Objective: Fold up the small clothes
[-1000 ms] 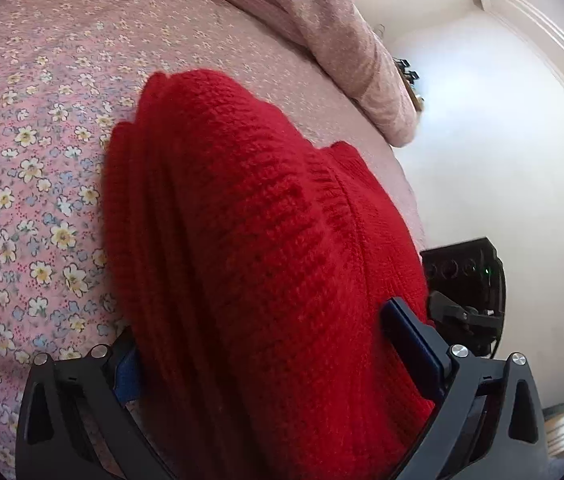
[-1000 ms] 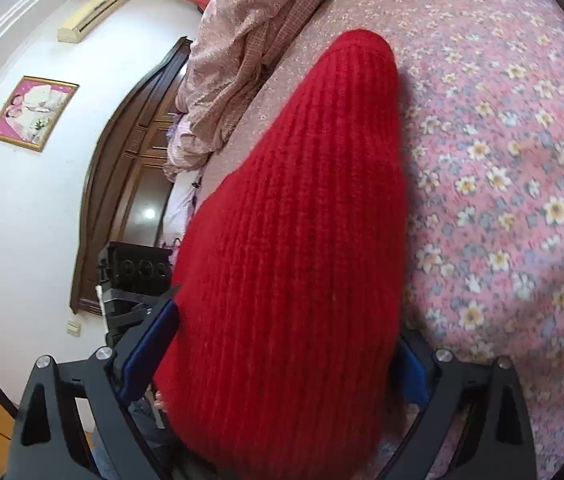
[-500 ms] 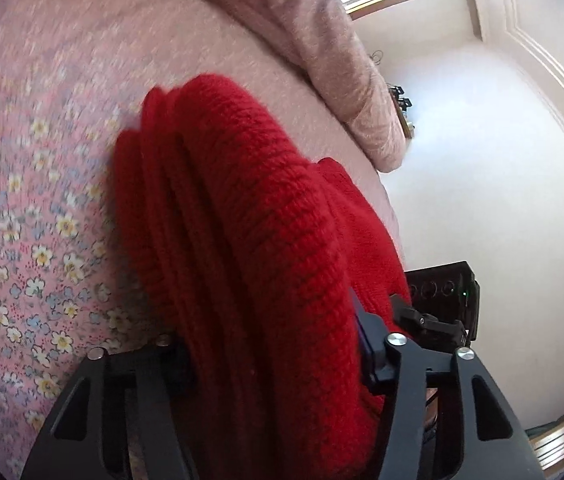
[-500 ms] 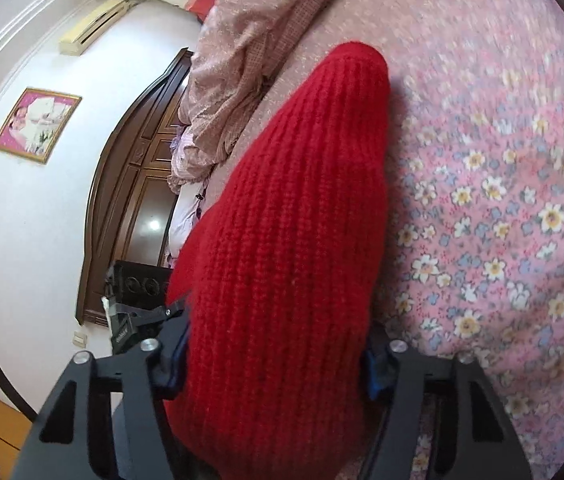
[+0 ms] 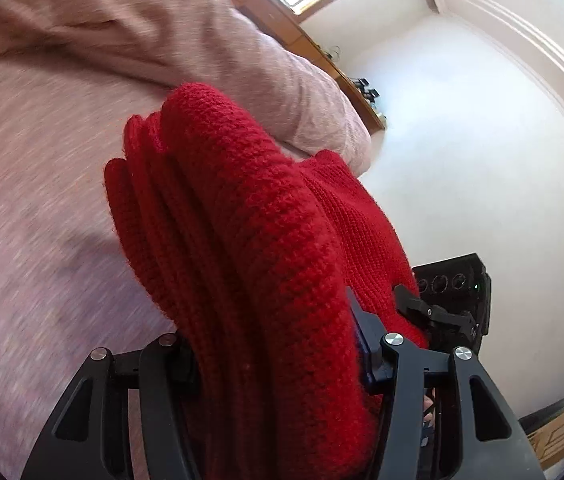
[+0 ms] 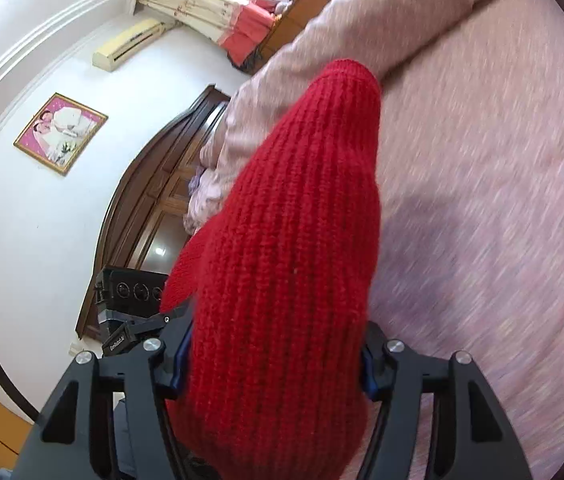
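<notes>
A red knitted garment (image 5: 249,248) is bunched in several folded layers between the jaws of my left gripper (image 5: 277,356), which is shut on it. The same red knit (image 6: 294,248) fills the right wrist view, and my right gripper (image 6: 273,364) is shut on it too. Both grippers hold the garment lifted above the pink floral bedsheet (image 5: 29,220), which is blurred by motion. The other gripper shows as a black block beside the knit (image 5: 454,296) and in the right wrist view (image 6: 129,300). The fingertips are hidden by the wool.
A pink quilt (image 5: 153,32) lies heaped along the far side of the bed (image 6: 482,208). A dark wooden wardrobe (image 6: 149,208), a framed picture (image 6: 59,132) and an air conditioner (image 6: 129,44) are on the wall. A wooden sill (image 5: 346,80) runs beyond the quilt.
Both grippers closed from wide to tight on the red knit, then lifted it off the sheet and swung toward the quilt; the bed is now motion-blurred.
</notes>
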Demonstrator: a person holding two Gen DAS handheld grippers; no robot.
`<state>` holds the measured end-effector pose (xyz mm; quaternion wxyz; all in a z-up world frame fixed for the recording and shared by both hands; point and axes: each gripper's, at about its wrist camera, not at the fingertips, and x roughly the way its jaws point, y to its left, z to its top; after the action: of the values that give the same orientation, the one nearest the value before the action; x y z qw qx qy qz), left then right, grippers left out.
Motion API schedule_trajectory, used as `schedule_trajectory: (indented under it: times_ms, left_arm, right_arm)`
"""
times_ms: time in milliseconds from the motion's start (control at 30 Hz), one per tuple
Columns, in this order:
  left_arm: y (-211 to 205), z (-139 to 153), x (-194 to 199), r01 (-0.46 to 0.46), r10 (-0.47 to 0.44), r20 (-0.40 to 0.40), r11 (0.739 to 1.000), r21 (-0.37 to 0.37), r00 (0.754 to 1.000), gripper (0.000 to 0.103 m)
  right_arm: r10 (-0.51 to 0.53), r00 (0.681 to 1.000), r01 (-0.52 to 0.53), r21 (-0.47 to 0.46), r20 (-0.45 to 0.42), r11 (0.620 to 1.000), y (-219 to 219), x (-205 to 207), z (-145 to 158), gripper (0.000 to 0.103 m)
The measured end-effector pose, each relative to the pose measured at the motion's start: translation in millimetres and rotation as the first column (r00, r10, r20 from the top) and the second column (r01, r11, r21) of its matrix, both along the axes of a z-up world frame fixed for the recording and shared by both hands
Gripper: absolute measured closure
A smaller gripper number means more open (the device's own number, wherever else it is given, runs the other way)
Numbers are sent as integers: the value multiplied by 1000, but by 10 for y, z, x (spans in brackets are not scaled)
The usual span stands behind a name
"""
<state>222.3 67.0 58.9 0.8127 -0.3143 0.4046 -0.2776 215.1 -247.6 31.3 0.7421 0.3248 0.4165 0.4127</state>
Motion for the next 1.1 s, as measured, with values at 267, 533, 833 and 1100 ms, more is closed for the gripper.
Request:
schedule_trajectory:
  times_ms: [267, 533, 833, 1100]
  left_arm:
    - [-458, -282, 650, 16, -18, 24, 996, 87, 1000, 54]
    - [-485, -681, 977, 18, -22, 40, 995, 101, 999, 54]
    - [-443, -940, 1291, 14, -24, 78, 992, 124, 997, 54]
    - [-511, -1096, 1310, -4, -11, 126, 992, 122, 992, 45]
  right_arm:
    - [-111, 994, 111, -32, -10, 993, -634, 703, -115, 38]
    - [-137, 990, 133, -83, -34, 988, -622, 1089, -451, 38]
    - [-137, 991, 137, -121, 4, 983, -422, 1276, -581, 37]
    - [-161, 986, 154, -124, -45, 980, -419, 1348, -861, 33]
